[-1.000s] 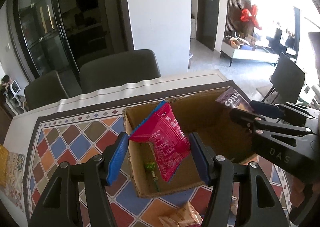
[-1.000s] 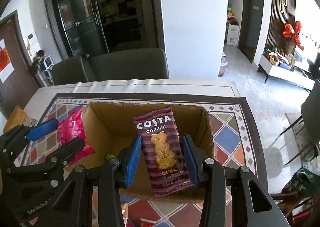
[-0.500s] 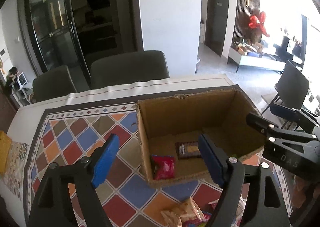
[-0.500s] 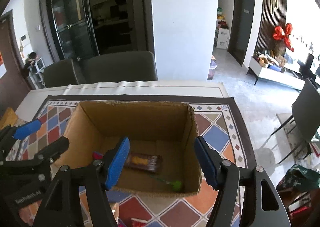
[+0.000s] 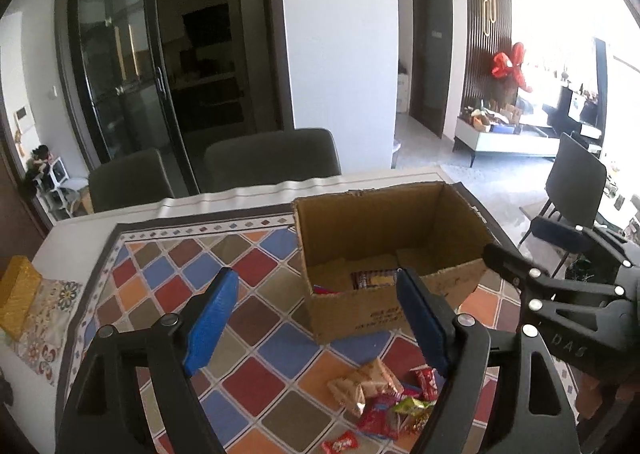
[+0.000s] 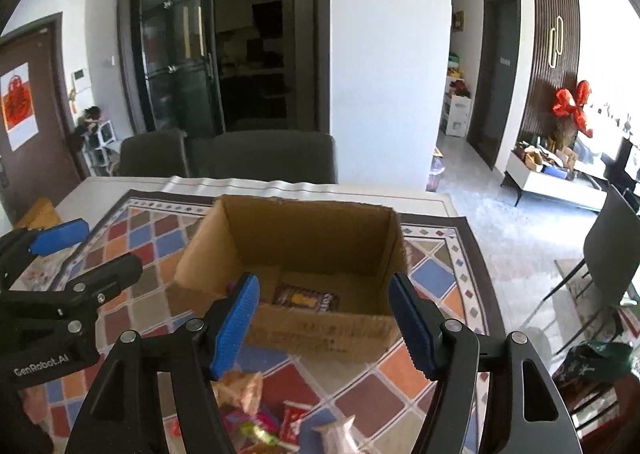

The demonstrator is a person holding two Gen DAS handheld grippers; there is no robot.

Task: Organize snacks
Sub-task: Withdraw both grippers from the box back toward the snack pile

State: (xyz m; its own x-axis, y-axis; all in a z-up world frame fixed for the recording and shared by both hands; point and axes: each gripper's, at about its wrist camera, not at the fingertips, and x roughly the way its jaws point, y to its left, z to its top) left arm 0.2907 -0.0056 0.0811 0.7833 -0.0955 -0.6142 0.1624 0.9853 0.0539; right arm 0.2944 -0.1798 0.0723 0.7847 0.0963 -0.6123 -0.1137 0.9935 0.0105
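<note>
An open cardboard box [image 5: 400,230] [image 6: 320,330] stands on the patterned tablecloth. Inside lie the brown Costa cookie pack [image 6: 306,298] [image 5: 374,278] and a red snack pack, only an edge of which shows [image 5: 320,289]. A pile of loose snack packs [image 5: 380,402] [image 6: 256,414] lies in front of the box. My left gripper [image 5: 316,322] is open and empty, in front of the box's left corner. My right gripper [image 6: 324,326] is open and empty, in front of the box's near wall. Each gripper also shows in the other's view: the right one [image 5: 560,294], the left one [image 6: 60,286].
Two dark chairs [image 5: 272,153] stand behind the table. A yellow box [image 5: 16,294] lies on a cloth at the table's left edge. Another dark chair [image 5: 572,181] stands on the right beside the table. The tablecloth [image 5: 160,278] lies bare left of the box.
Both grippers opened and dropped their packs, the red one and the Costa one, into the box. Both have since drawn back towards me, bringing the loose snack pile into view.
</note>
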